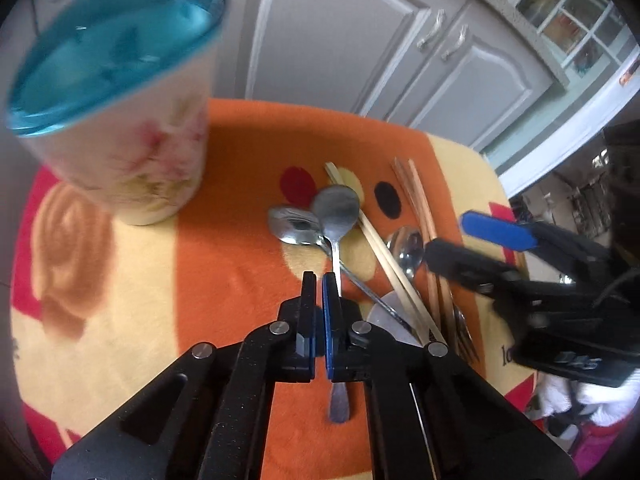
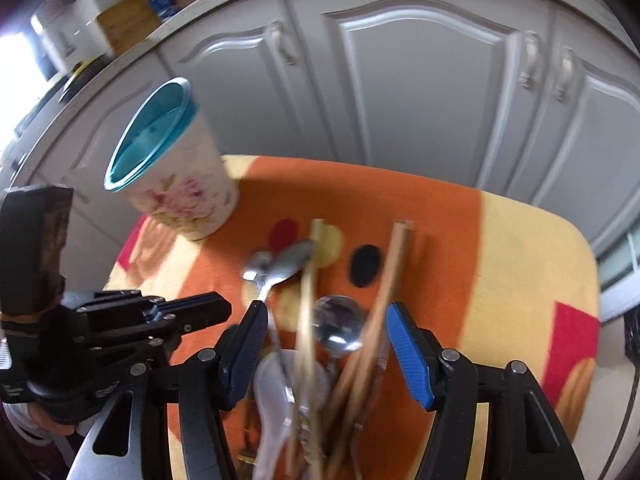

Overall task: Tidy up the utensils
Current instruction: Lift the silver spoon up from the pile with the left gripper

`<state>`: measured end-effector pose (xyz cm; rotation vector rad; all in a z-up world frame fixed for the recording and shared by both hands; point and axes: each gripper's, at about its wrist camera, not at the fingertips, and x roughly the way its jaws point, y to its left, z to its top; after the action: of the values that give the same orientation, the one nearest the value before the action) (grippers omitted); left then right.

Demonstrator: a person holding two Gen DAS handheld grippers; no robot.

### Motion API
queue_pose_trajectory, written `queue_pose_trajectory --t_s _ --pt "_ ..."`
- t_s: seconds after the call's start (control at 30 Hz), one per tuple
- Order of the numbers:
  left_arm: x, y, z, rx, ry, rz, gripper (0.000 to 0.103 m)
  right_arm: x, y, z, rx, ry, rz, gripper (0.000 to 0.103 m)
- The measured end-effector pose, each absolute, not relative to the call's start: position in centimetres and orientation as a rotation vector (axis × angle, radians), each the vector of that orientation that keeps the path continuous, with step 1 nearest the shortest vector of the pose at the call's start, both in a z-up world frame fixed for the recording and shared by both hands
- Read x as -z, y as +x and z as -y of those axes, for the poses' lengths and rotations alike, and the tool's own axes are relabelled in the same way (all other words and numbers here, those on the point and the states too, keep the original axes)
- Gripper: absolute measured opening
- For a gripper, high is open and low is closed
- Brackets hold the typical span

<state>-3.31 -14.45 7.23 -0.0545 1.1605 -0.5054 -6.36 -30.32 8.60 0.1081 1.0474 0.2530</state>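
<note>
Utensils lie in a heap on an orange and yellow cloth [image 1: 240, 200]: a round-bowled metal spoon [image 1: 336, 208], a second spoon [image 1: 292, 224], a third spoon [image 1: 406, 244], pale chopsticks [image 1: 384, 256], brown chopsticks [image 1: 420, 208], a white ceramic spoon [image 1: 384, 312] and a fork [image 1: 466, 340]. My left gripper [image 1: 320, 280] is shut. The round spoon's handle runs under its blue finger, and I see nothing between the pads. My right gripper [image 2: 326, 308] is open, straddling the brown chopsticks [image 2: 394, 264], a pale chopstick [image 2: 310, 280] and a spoon [image 2: 338, 320] without touching them. A floral cup with a teal rim [image 1: 132, 152] stands empty at the back left.
Grey cabinet doors [image 2: 400, 100] rise just behind the cloth's far edge. The cloth drops off at the right edge [image 2: 588, 280]. A hand [image 2: 40, 420] holds the left gripper [image 2: 224, 308] at the lower left. Bare cloth lies between the cup [image 2: 188, 200] and the heap.
</note>
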Motion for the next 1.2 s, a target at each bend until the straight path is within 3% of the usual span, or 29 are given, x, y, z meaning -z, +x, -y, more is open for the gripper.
queue_pose_trajectory --t_s 0.07,0.23,0.43,0.53,0.57,0.6,0.7,1.0,1.2 --pt "-7.6 -3.4 13.3 0.489 -0.062 -1.152 0.001 -8.3 -5.8 29.2 -0.284 0.081 -1.059 0.047" --pt "-7.2 -3.4 13.8 0.503 -0.052 -1.169 0.003 -8.4 -5.5 29.0 -0.266 0.081 -1.061 0.047" --pt "-5.3 -2.8 16.7 0.542 -0.058 -1.223 0.025 -8.5 -6.5 30.2 -0.224 0.069 -1.071 0.047" --pt "-4.3 -2.6 17.7 0.54 -0.013 -1.244 0.024 -8.4 -6.8 30.8 -0.211 0.072 -1.073 0.047" --pt "-4.2 -2.7 17.9 0.538 -0.009 -1.23 0.018 -8.4 -6.9 30.9 -0.21 0.076 -1.073 0.047" --pt "-4.4 -2.7 17.8 0.533 -0.011 -1.214 0.003 -8.4 -7.0 31.0 -0.211 0.08 -1.072 0.047" --pt "-5.1 -2.7 17.4 0.538 -0.016 -1.199 0.001 -8.5 -7.0 30.8 -0.217 0.081 -1.069 0.047" --pt "-6.7 -3.1 14.4 0.538 -0.058 -1.171 0.0 -8.0 -6.0 28.8 -0.258 0.049 -1.075 0.047" --pt "-5.3 -3.1 16.8 0.571 -0.038 -1.215 0.012 -7.9 -6.6 29.6 -0.235 0.047 -1.09 0.047"
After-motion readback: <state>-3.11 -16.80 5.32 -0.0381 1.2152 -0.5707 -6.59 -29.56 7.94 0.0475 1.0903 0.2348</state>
